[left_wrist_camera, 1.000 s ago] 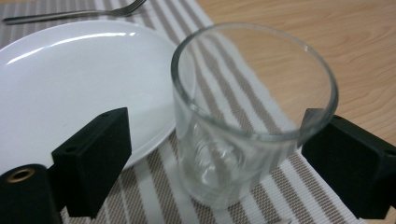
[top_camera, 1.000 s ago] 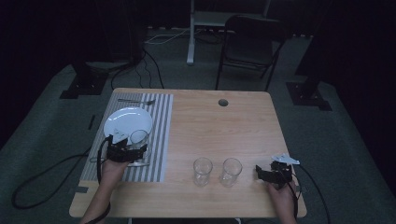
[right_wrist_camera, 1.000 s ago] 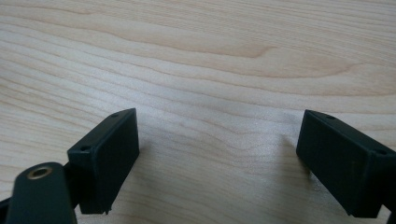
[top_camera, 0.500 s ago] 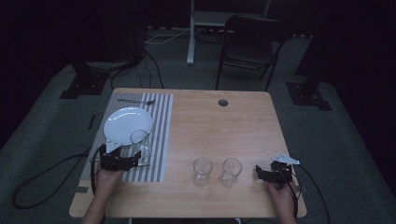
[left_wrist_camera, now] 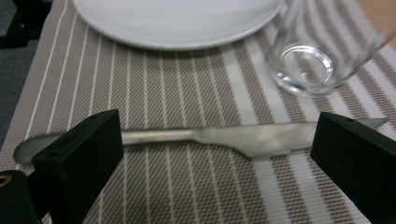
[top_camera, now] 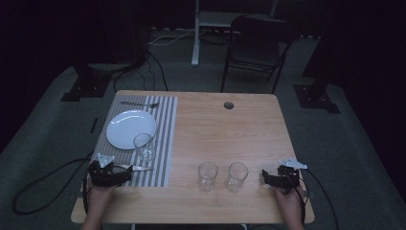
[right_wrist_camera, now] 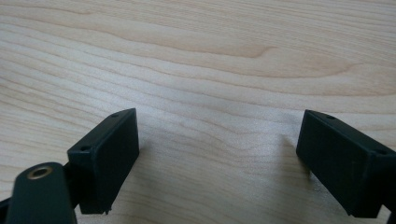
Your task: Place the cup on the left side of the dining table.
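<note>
Knife [left_wrist_camera: 243, 137] lies untouched on the striped mat [left_wrist_camera: 163, 88] near plate [left_wrist_camera: 177, 21] and glass [left_wrist_camera: 322, 51], our left tongs [left_wrist_camera: 217, 154] wide apart and empty, right tongs [right_wrist_camera: 219, 158] spread bare above the counter [right_wrist_camera: 210, 56], so we judge setting unfinished.

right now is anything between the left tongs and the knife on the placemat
Nothing visible. The left tongs are open, and the knife lies flat on the striped placemat just beyond the jaws. The glass and plate sit farther off, behind the knife.
</note>
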Tool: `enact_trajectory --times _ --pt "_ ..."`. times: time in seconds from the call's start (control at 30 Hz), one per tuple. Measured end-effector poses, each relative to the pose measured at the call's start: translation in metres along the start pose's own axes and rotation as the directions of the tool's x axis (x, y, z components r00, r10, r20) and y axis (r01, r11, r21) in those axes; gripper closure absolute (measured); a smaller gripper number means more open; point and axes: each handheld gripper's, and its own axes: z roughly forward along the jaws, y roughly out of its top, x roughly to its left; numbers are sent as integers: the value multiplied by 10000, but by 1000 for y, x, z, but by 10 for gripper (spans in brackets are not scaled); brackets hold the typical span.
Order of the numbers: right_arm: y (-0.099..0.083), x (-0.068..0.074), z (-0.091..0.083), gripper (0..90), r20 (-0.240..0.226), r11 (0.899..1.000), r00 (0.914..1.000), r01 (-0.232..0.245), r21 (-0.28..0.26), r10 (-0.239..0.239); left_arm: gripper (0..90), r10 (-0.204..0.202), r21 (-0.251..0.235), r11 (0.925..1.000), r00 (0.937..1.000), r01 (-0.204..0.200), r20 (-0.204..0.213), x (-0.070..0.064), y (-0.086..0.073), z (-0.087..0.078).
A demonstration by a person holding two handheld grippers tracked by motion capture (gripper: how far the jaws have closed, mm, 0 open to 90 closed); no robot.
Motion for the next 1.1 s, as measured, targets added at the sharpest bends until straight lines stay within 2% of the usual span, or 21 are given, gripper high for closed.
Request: enact_trajectory --times 0.17,0.33,0.43,0.53,0.73,0.8,0.97,1.1 --pt "0 0 0 127 0 10000 10000 0 0 0 29 -139 333 9993 9998 144 -172 4 -9 2" --pt "0 0 0 127 0 10000 10000 0 0 0 29 -194 459 9987 9995 205 -242 8 -13 2" --pt "0 0 0 127 1 10000 10000 -1 0 1 29 -100 630 9979 9985 134 -544 9 -16 1" --pt "0 0 0 127 1 10000 10000 0 1 0 29 -264 711 9970 9972 313 -699 11 -20 -1" --pt "0 0 0 127 1 10000 10000 -2 0 2 29 -434 778 9958 9967 487 -686 18 -27 -7" --pt "0 0 0 127 1 10000 10000 0 0 0 29 -373 825 9956 9963 436 -770 19 -30 -8" --pt "0 0 0 127 1 10000 10000 -1 -1 1 29 -377 931 9947 9976 430 -581 22 -32 -10" --pt "0 0 0 127 1 10000 10000 2 0 -2 29 -321 797 9962 9980 364 -541 21 -35 -9"
